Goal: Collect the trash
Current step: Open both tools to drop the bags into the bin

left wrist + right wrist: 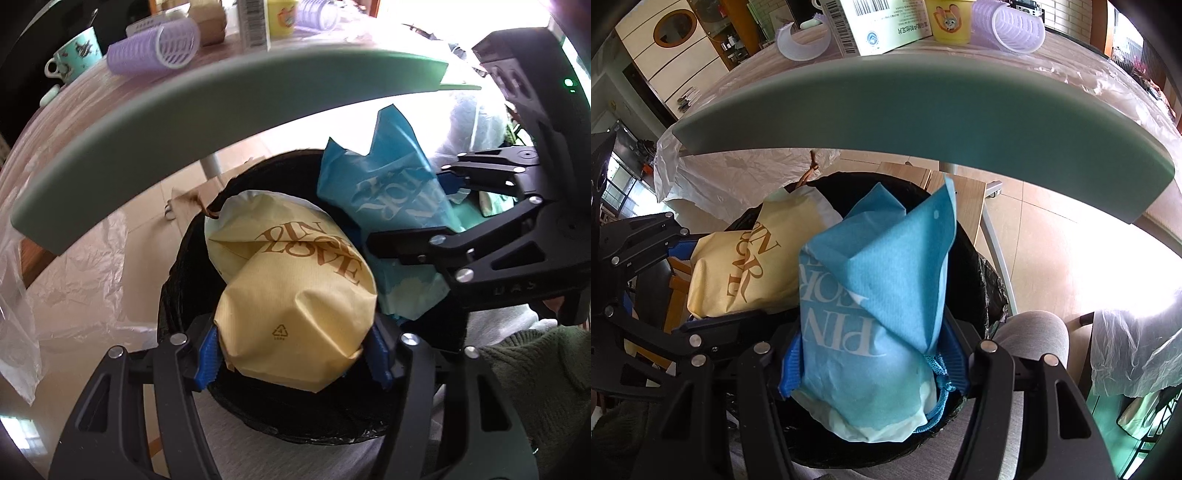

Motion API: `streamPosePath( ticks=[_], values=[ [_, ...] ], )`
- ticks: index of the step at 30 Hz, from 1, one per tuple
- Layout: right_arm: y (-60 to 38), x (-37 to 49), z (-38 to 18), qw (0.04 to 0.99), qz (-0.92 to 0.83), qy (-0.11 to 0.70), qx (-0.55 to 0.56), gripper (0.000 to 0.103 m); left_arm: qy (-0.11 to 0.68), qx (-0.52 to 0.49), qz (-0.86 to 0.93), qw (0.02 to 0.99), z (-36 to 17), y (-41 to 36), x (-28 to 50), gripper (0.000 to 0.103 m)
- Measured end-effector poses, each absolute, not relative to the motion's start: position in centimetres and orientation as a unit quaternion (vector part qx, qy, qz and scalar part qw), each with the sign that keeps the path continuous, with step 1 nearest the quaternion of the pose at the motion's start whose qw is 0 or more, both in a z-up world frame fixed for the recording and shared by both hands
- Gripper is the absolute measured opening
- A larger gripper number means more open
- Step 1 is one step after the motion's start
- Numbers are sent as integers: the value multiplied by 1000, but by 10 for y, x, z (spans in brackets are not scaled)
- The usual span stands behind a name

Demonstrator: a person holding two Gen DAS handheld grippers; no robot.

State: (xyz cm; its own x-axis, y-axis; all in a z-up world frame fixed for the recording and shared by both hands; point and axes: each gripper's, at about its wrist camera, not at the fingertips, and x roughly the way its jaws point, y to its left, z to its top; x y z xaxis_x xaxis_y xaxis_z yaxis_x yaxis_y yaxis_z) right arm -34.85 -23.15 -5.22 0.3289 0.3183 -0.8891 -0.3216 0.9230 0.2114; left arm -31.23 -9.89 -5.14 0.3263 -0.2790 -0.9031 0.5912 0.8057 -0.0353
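My left gripper is shut on a yellow drawstring bag with brown lettering, held over a black-lined trash bin. My right gripper is shut on a blue drawstring bag with white lettering, also over the bin. The two bags hang side by side and touch. The right gripper and the blue bag show at the right of the left wrist view. The left gripper and the yellow bag show at the left of the right wrist view.
A green-edged table covered in clear plastic film stands just beyond the bin, also in the right wrist view. On it are purple hair rollers, a teal cup, a white box and a yellow cup. A grey knee is beside the bin.
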Motion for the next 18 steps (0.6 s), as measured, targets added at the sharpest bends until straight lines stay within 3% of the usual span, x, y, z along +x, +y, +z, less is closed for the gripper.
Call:
streamPosePath(
  ticks=[2,3,11,14,15,18],
  values=[
    [-235,-350,-47,823,190,535,2,77,504,148,-271,807,-48,-97,-312,87],
    [-236,-351,-43,828,187,529,3,83,500,145,-271,810,-46,-96,-311,90],
    [-250,-378,19,869,204,451,-13,86,465,94,-299,828,-3,-74,-323,90],
    [-256,-391,59,905,200,375,-34,97,402,73,-311,858,42,-60,-332,91],
    [-259,-395,75,921,188,338,-40,99,376,62,-305,873,58,-53,-333,99],
    [-275,-396,106,961,143,237,-9,99,286,6,-281,916,93,-31,-331,102]
  ],
)
